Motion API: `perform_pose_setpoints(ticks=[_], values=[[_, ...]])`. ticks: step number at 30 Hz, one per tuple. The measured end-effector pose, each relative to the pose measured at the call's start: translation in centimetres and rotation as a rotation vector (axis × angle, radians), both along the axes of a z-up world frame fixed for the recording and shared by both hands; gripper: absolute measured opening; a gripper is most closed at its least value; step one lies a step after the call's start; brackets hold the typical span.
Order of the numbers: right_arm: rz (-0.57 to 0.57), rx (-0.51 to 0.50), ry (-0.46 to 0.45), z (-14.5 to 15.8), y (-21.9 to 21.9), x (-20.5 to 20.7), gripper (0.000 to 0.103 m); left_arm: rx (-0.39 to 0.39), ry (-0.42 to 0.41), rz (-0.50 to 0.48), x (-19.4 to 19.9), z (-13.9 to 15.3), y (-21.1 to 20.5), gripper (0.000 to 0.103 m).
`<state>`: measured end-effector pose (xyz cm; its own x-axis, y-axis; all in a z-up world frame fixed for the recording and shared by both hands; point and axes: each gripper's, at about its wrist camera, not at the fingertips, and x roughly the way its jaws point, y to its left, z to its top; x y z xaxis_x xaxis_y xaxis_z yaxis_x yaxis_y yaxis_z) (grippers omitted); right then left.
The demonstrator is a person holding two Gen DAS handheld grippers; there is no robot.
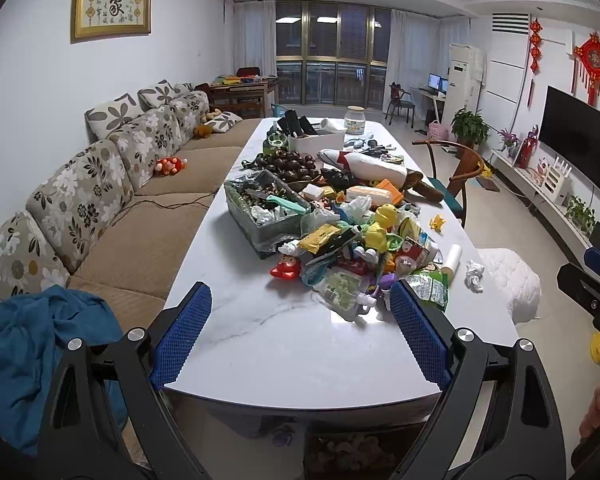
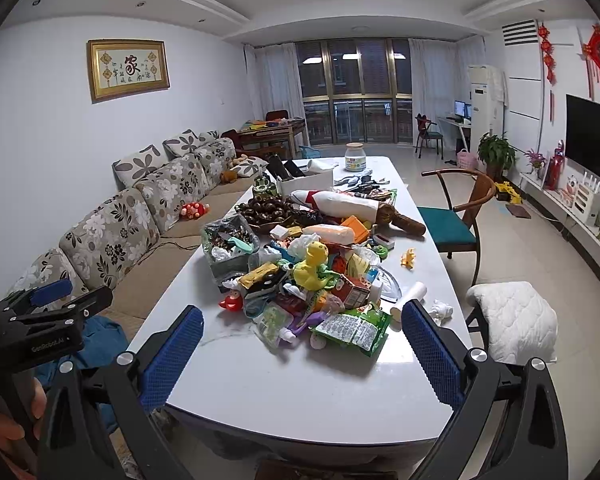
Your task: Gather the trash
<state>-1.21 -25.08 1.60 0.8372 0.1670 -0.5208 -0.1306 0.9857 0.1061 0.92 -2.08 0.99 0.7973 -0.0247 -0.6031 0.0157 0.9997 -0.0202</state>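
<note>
The trash you were after lay in a heap (image 2: 320,288) at the middle of the white marble table (image 2: 300,384): a green printed wrapper (image 2: 354,330) at its near edge, a crumpled tissue (image 2: 442,309) just off to the right, and toys such as a yellow duck (image 2: 314,264) mixed in, so sorting looked likely to be part of the job. A bag-lined bin (image 1: 260,216) stood touching the pile's far left side, probably where the scraps belonged.

You held both tools back at the table's near end, neither touching anything. Your left gripper (image 1: 300,336) had its jaws spread wide and empty; your right gripper (image 2: 298,354) was likewise spread and empty, lined up roughly with the wrapper, which I judged the easiest first pick.

Readable writing was scarce: "GenRobot.AI" on the left tool's body as seen from the right wrist, and a large 家 in the framed calligraphy (image 2: 129,69) above the sofa (image 2: 112,232). The wrapper's print was too small to read.
</note>
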Motion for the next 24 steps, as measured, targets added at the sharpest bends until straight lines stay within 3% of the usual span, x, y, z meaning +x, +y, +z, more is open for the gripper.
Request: perform_pose_setpoints(ticks=[24], values=[[-0.037, 0.000, -0.008, 0.51, -0.55, -0.69, 0.098, -0.007, 0.004, -0.014, -0.69, 0.93, -0.28, 0.088]])
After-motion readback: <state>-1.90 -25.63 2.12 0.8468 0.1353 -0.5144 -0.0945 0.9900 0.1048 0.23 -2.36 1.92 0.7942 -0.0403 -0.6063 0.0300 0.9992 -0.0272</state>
